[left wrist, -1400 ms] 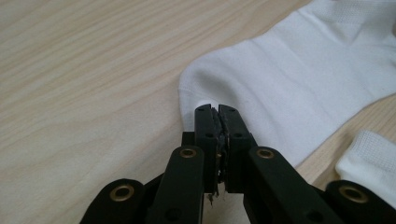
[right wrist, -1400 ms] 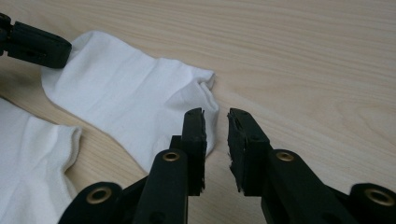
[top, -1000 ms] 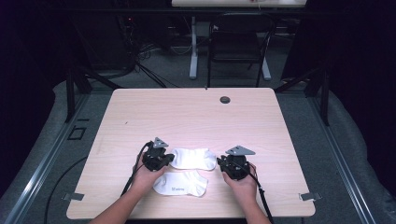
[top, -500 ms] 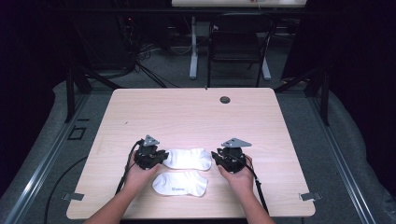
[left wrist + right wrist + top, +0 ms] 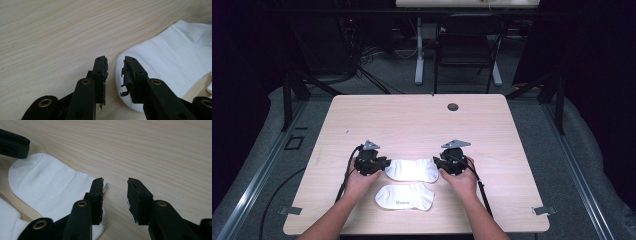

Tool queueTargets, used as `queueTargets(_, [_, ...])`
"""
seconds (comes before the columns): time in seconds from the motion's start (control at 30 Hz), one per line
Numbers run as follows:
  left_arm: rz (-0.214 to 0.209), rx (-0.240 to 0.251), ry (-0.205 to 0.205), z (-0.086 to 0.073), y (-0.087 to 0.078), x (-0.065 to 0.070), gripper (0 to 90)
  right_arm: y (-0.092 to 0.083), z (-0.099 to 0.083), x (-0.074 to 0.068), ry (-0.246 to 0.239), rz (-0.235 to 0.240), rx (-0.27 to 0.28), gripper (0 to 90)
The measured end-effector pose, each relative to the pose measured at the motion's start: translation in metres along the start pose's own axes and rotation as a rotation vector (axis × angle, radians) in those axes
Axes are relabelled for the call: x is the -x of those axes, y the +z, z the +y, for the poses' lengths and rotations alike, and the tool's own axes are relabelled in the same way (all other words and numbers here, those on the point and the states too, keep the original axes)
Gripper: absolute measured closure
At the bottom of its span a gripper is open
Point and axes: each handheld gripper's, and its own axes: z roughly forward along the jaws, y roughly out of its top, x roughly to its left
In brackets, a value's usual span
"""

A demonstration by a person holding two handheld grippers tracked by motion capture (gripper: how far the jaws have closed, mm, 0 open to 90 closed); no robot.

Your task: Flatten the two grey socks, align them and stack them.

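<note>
Two white ankle socks lie flat on the light wooden table (image 5: 412, 125). The upper sock (image 5: 412, 170) (image 5: 175, 57) (image 5: 45, 185) stretches between my grippers, and the lower sock (image 5: 405, 197) (image 5: 7, 217) lies just nearer me. At the upper sock's left end sits my left gripper (image 5: 382, 165) (image 5: 115, 63). Its jaws have just been opening, one over the sock's rounded edge, with no pad pressing. My right gripper (image 5: 439, 164) (image 5: 115, 185) is at the right end. Its jaws have also just been opening; bare wood shows in the gap.
A black round grommet (image 5: 453, 106) sits near the table's far edge. A dark chair (image 5: 467, 45) and a white table leg (image 5: 418, 50) stand beyond the table. A cable trails from each gripper toward the near edge.
Both grippers have opened and let go of the upper sock's ends. The right gripper has shifted a little toward the far side. The sock lies flat where it was.
</note>
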Motion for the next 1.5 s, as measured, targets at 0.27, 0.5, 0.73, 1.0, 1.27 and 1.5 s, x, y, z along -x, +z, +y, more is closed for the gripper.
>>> queueTargets(0.27, [0.0,-0.017,0.018,-0.001,0.007,0.004,71.4,0.007,-0.003,-0.003,0.022,0.042,-0.026,64.9])
queueTargets(0.5, [-0.013,-0.049,0.02,-0.002,0.011,0.005,80.4,0.015,-0.007,-0.01,0.002,0.078,-0.066,66.6])
queueTargets(0.73, [-0.008,-0.051,0.031,-0.002,0.011,0.007,89.3,0.016,-0.01,-0.013,-0.03,0.074,-0.1,85.6])
queueTargets(1.0, [-0.009,-0.037,0.035,-0.001,0.007,0.007,89.8,0.012,-0.011,-0.012,-0.04,0.069,-0.089,86.6])
queueTargets(1.27, [-0.016,-0.012,0.032,0.001,0.001,0.005,89.8,0.005,-0.007,-0.01,-0.031,0.073,-0.059,86.8])
queueTargets(1.5, [-0.019,0.015,0.039,0.005,-0.009,0.005,89.8,0.0,-0.003,-0.013,-0.029,0.078,-0.03,86.8])
